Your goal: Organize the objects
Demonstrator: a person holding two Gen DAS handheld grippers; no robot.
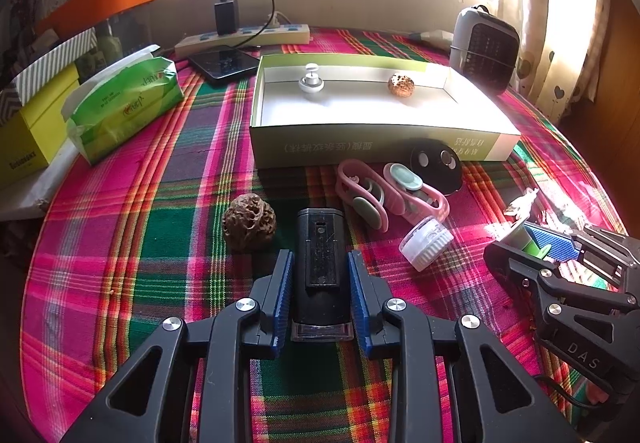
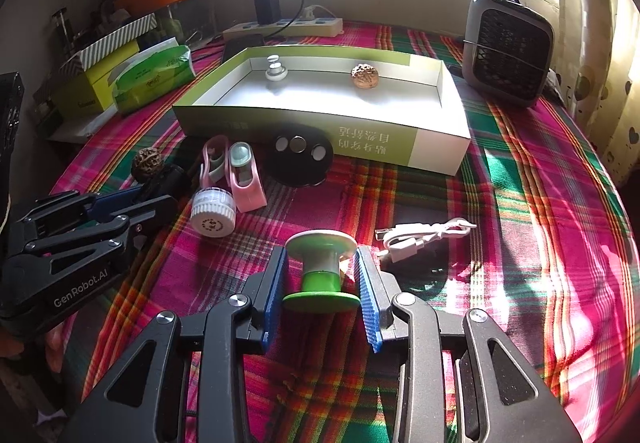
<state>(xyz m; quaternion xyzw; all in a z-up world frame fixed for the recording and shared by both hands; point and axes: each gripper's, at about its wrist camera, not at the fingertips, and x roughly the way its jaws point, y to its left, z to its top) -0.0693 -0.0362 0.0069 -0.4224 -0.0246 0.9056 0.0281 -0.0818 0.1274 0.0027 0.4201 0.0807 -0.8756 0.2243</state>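
Two grips to finish: left gripper part-open around black device, right gripper around green spool, contact unclear; squeeze, then lift toward far box.

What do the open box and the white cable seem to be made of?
The open box looks like thin cardboard, matte white inside, with printed green outside: sharp folded corners and printed characters suggest this. The white cable seems to be smooth, slightly glossy plastic or rubber; it bends in soft loops and shines in the sunlight.
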